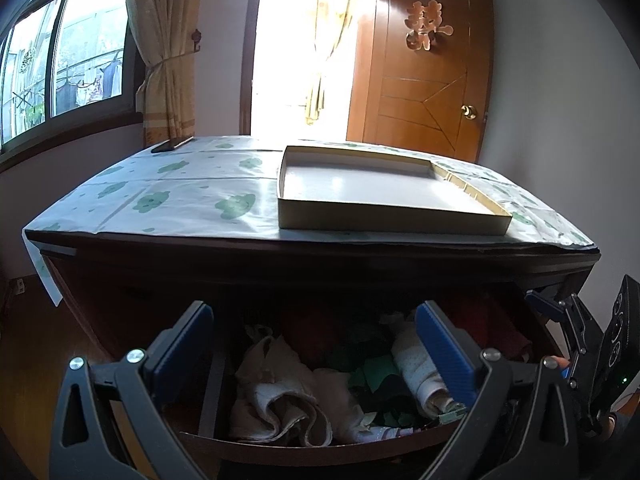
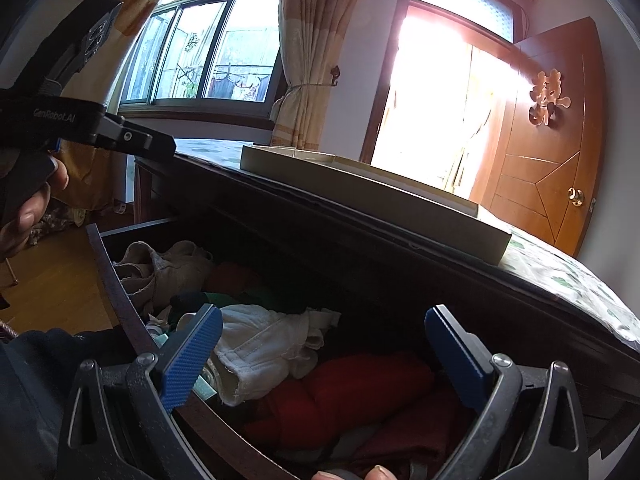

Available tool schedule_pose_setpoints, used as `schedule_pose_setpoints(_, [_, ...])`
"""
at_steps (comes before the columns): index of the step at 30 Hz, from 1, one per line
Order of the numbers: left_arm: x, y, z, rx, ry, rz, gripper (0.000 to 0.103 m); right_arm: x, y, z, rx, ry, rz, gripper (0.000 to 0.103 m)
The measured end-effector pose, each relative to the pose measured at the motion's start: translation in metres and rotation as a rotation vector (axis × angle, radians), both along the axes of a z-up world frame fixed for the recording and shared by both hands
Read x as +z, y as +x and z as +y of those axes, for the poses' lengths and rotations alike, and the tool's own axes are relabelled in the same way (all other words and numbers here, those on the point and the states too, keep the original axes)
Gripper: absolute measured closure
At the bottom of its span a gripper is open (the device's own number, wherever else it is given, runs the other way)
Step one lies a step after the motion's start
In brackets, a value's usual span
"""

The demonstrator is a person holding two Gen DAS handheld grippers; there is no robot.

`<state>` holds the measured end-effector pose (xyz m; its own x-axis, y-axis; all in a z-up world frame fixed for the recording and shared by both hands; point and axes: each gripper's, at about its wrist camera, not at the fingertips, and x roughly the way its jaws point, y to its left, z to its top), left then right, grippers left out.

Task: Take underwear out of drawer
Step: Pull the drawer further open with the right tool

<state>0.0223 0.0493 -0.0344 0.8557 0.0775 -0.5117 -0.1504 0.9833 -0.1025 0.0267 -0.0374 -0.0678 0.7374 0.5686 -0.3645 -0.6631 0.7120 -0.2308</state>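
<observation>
You are holding the left gripper (image 1: 316, 332) over the open drawer (image 1: 320, 446), its blue-padded jaws spread wide with nothing between them. Just below and between its fingers, a rumpled beige garment (image 1: 280, 396) is lying against the drawer's front edge, and a rolled white piece of underwear (image 1: 416, 364) is sitting close beside the right finger's pad. Dark green cloth (image 1: 372, 364) is filling the gap between the two, with red fabric (image 1: 308, 320) in shadow just beyond the fingertips.

You are hovering the right gripper (image 2: 322, 332) over the same drawer (image 2: 120, 292) further along, also spread wide and gripping nothing. A white garment (image 2: 264, 344) is bunched right beside its left finger, touching or nearly touching the pad; I cannot tell which. Red clothing (image 2: 360, 396) is lying beneath the open jaws. Further left of the fingers, the beige garment (image 2: 168, 268) is piled at the drawer's end.

Beyond both grippers, above the drawer, the dresser top is wearing a cloth with green prints (image 1: 180, 188), and a shallow open box (image 1: 380, 184) is resting on it. Past that, a wooden door (image 1: 432, 72) is standing open beside a bright doorway, and a tied curtain (image 1: 164, 60) is hanging next to the window (image 1: 60, 60).
</observation>
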Motion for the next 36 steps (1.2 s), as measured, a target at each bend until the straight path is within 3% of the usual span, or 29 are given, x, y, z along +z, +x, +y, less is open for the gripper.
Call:
schedule_pose_setpoints(27, [0.002,0.001,0.013,0.014,0.003,0.036,0.000,0.003,0.002,0.007,-0.043,-0.109,0.170,0.001])
schedule_pose_setpoints(33, [-0.010,0.013,0.005,-0.044,0.052,0.139,0.000,0.005,0.007,0.009,-0.052,-0.117,0.236,0.001])
schedule_pose_setpoints(36, [-0.019,0.018,0.003,-0.073,0.034,0.176,0.000,0.006,0.011,0.012,-0.050,-0.140,0.258,0.001])
